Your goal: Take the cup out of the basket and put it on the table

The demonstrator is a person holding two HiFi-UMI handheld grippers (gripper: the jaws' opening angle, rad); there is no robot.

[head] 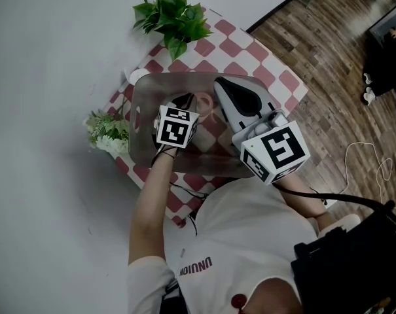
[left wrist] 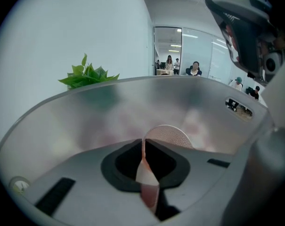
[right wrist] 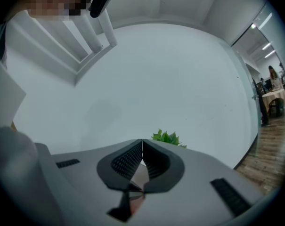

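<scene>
Pale pink, thin-walled cup lay inside translucent grey plastic basket at mid-counter, rim clamped by left tongs, right tongs pressed together, empty.

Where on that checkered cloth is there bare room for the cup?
Bare checkered cloth lies right of the basket, toward the floor-side corner, and in a strip between basket and leafy plant. The left edge is crowded by white flowers; the person hides the near side.
</scene>
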